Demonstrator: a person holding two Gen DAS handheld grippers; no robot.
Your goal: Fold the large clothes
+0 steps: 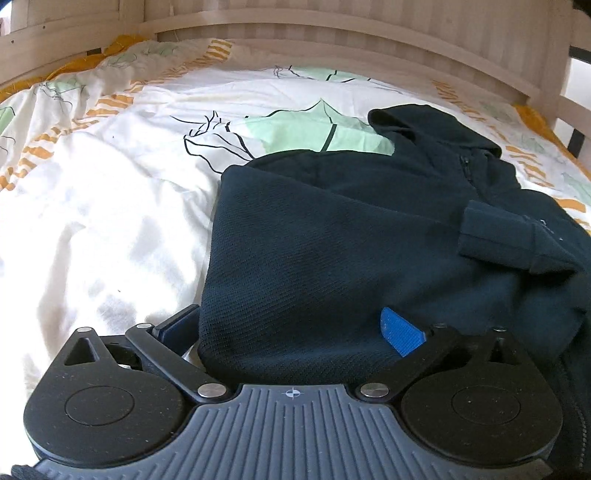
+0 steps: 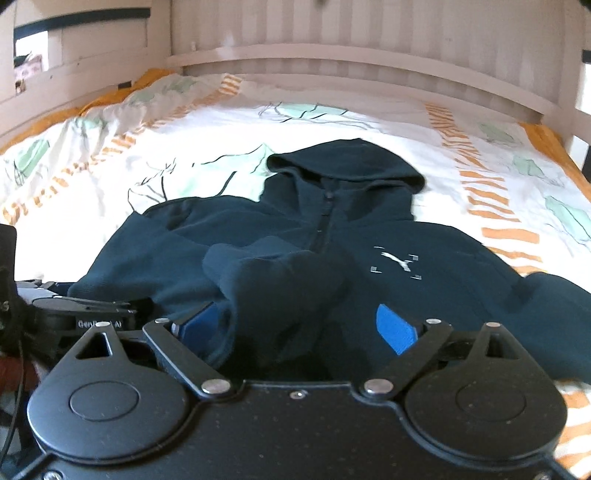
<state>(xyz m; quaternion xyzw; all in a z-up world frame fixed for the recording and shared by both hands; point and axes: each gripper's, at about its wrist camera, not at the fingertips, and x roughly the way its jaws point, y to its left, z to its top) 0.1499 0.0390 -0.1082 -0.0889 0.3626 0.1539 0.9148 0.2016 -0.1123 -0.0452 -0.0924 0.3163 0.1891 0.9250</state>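
A dark navy zip hoodie lies on the bed, hood toward the headboard; in the right wrist view a small white logo shows on its chest. A folded sleeve with its cuff lies across the front. My left gripper stands wide open around the hoodie's left edge, fabric draped between its blue fingers. My right gripper is wide open, with the bunched sleeve end lying between its fingers. The left gripper body shows at the left.
The bed cover is white with green leaf and orange stripe prints, rumpled at the left. A pale wooden headboard and side rails bound the bed at the back and sides.
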